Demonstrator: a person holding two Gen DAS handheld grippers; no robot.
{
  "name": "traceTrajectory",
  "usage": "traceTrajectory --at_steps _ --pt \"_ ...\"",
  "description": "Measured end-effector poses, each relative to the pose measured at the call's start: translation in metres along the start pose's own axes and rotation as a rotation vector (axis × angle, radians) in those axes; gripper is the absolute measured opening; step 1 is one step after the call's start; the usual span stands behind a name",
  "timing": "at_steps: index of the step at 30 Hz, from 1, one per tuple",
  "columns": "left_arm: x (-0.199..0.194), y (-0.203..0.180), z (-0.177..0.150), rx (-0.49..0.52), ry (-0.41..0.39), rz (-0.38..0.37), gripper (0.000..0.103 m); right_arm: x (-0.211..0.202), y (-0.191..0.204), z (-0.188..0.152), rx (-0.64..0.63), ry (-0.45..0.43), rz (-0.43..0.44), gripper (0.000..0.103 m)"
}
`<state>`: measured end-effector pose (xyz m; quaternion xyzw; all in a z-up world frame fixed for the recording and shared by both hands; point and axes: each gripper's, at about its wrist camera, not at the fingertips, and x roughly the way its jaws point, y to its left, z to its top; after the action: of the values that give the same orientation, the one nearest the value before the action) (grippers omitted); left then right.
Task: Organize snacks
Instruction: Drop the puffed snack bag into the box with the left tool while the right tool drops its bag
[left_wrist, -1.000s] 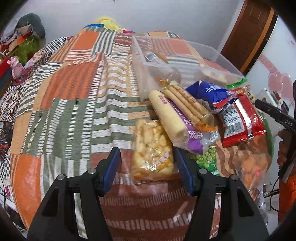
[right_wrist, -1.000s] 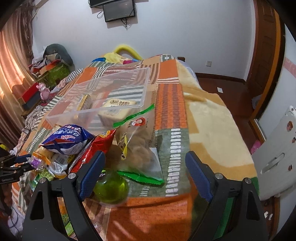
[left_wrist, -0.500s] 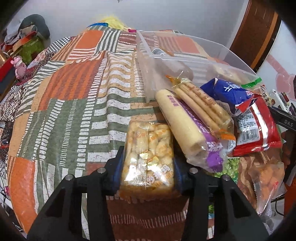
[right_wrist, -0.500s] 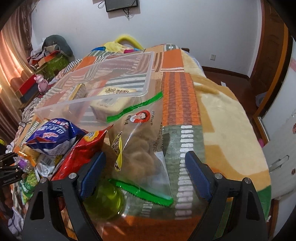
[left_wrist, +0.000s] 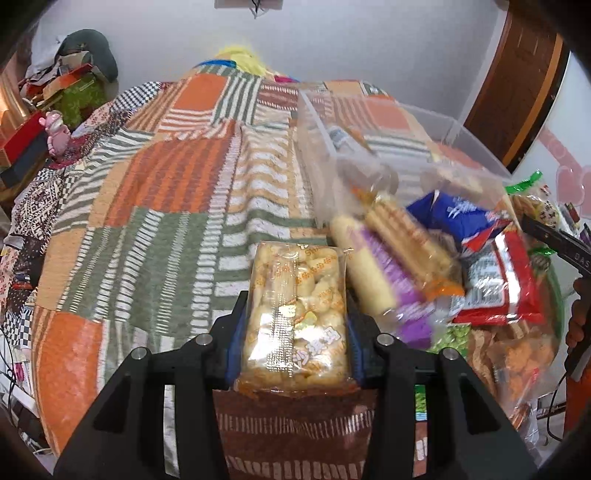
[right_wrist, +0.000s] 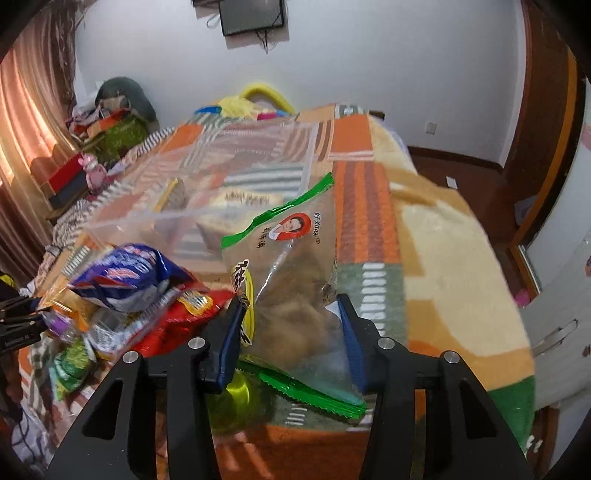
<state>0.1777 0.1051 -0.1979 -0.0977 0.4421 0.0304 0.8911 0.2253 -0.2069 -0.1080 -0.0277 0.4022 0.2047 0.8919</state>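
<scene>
My left gripper (left_wrist: 295, 332) is shut on a clear pack of yellow puffed snacks (left_wrist: 295, 314), held just above the patchwork bedspread. My right gripper (right_wrist: 291, 332) is closed around a green-trimmed clear bag of brown snacks (right_wrist: 295, 280), its pads touching both sides. A clear plastic bin (left_wrist: 369, 147) stands on the bed behind the snack pile; it also shows in the right wrist view (right_wrist: 236, 173) with two packs inside. The pile holds a purple roll pack (left_wrist: 373, 273), a wafer stick pack (left_wrist: 406, 236), a blue bag (left_wrist: 458, 218) and a red bag (left_wrist: 498, 284).
The patchwork bedspread (left_wrist: 166, 206) stretches left of the pile. A green round jar (right_wrist: 232, 398) lies under the right gripper. Green pea packs (right_wrist: 74, 365) sit at the pile's left. Clutter and a pink toy (left_wrist: 55, 129) stand beside the bed. A wooden door (left_wrist: 517, 85) is at the right.
My left gripper closed on the puffed snack pack and lifted it slightly. My right gripper moved forward and closed from wide open onto the green-trimmed bag.
</scene>
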Motion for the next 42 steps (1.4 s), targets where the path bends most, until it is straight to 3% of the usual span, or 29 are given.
traceTrajectory --at_steps 9,21,30,42 --pt "-0.033 -0.011 0.027 0.022 -0.093 -0.006 0.045 -0.033 0.002 0.019 -0.007 -0.093 0.018 0.044" --pt "-0.044 -0.044 0.074 0.068 -0.187 -0.060 0.045 -0.024 0.028 0.048 -0.031 -0.158 0.065 0.044" --pt "-0.023 -0.062 0.111 0.078 -0.200 -0.073 0.045 0.008 0.041 0.067 -0.032 -0.127 0.096 0.044" --pt "0.031 -0.067 0.141 0.057 -0.138 -0.066 0.045 0.053 0.059 0.085 -0.077 -0.033 0.103 0.045"
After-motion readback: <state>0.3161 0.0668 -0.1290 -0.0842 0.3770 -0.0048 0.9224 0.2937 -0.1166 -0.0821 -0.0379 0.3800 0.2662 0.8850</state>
